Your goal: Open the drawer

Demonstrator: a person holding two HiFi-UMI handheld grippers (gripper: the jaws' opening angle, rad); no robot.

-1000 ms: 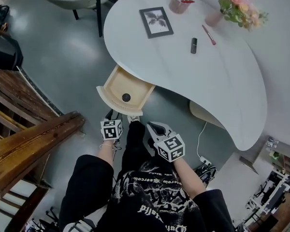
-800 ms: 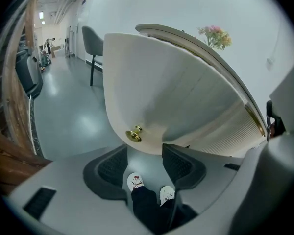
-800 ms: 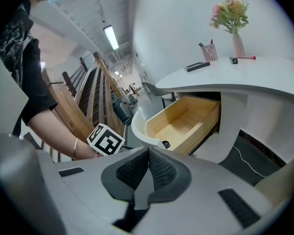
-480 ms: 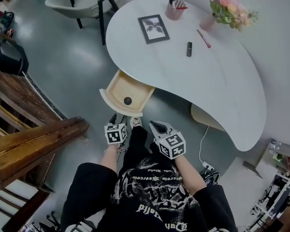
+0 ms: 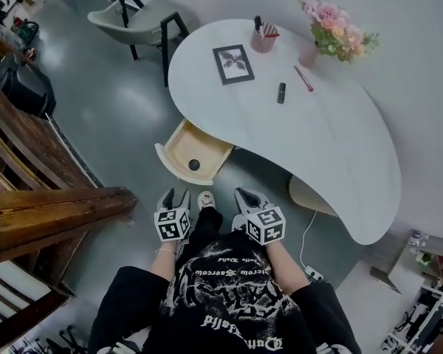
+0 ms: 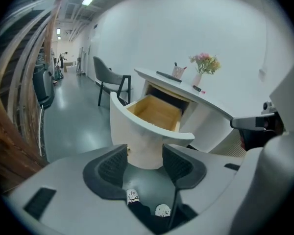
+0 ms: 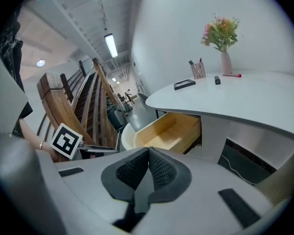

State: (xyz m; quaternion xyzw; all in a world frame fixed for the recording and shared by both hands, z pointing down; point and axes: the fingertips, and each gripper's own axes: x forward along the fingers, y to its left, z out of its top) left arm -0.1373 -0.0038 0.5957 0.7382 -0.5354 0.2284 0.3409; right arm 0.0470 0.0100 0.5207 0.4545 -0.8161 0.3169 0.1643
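The wooden drawer (image 5: 194, 153) with a curved white front stands pulled out from under the white table (image 5: 332, 146). A small dark round thing (image 5: 194, 164) lies in it. My left gripper (image 5: 172, 196) hangs just short of the drawer front. Its jaws have just been opening and stand open with nothing between them. In the left gripper view the left gripper (image 6: 144, 163) faces the drawer (image 6: 156, 112) across a gap. My right gripper (image 5: 248, 196) is beside it to the right, shut and empty. The right gripper (image 7: 148, 168) looks at the drawer (image 7: 170, 131) from the side.
On the table are a framed picture (image 5: 233, 63), a pen cup (image 5: 263, 39), a vase of flowers (image 5: 332, 35), a dark tube (image 5: 281, 92) and a pink pen (image 5: 303, 78). A chair (image 5: 144, 17) stands behind. Wooden stairs (image 5: 44, 212) rise at left. A cable (image 5: 304, 231) lies on the floor.
Both grippers have drawn back from the drawer front and risen. The left jaws have spread wider. The drawer stays pulled out.
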